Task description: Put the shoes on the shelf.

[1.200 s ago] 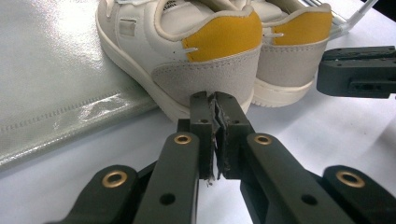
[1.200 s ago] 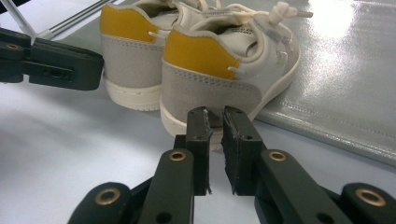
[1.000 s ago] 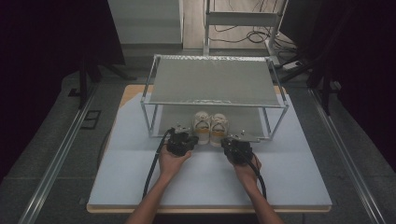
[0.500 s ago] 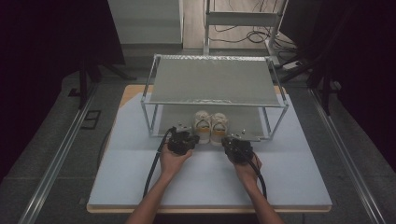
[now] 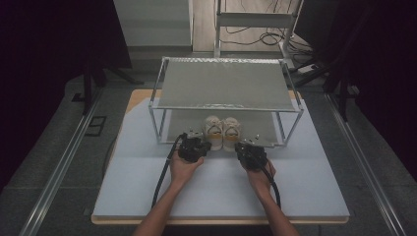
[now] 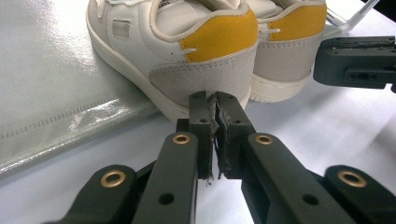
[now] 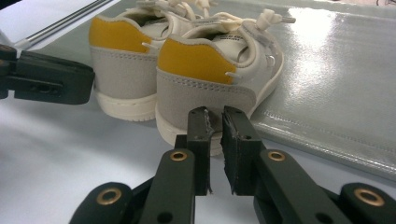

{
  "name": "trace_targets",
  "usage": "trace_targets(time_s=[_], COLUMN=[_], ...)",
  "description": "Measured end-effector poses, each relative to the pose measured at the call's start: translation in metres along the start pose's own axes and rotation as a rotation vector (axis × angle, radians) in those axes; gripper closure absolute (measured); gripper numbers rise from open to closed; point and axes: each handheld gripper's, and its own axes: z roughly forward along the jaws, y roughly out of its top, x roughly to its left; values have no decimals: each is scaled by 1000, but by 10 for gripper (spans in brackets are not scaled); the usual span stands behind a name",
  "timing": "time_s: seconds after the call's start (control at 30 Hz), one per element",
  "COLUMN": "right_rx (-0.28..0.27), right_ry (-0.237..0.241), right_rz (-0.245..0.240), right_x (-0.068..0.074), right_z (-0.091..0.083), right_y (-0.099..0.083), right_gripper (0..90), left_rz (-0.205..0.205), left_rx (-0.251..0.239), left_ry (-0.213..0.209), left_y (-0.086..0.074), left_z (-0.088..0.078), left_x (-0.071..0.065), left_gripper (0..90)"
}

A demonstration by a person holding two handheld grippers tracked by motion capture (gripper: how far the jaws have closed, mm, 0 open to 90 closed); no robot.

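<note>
A pair of white sneakers with yellow heel patches stands heels toward me on the rack's low silver shelf (image 5: 187,123): the left shoe (image 5: 213,132) (image 6: 187,51) (image 7: 121,79) and the right shoe (image 5: 231,132) (image 6: 285,46) (image 7: 210,79). My left gripper (image 5: 200,143) (image 6: 214,100) rests on the table just behind the left shoe's heel, jaws shut and empty. My right gripper (image 5: 245,147) (image 7: 214,116) sits just behind the right shoe's heel, jaws together but for a thin slit, nothing between them. Each gripper's jaw also appears in the other gripper's view (image 6: 355,60) (image 7: 46,81).
A two-shelf metal rack (image 5: 226,88) stands at the middle of the white table (image 5: 137,191), its upper shelf roofing over the shoes. Thin rack legs (image 5: 157,123) flank the shoes on both sides. Dark floor and rails surround the table.
</note>
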Motion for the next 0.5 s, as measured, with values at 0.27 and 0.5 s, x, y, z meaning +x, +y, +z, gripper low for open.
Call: trace_targets(time_s=[0.27,0.5], right_rx=[-6,1], right_ry=[2,8], right_rz=[8,2], right_x=[-1,0], right_z=[1,3], right_y=[0,-1], right_gripper=[821,831], left_rz=[5,24], left_rx=[2,6], left_ry=[3,25], left_y=[1,5], left_z=[1,3], left_x=[0,3], left_gripper=[854,853])
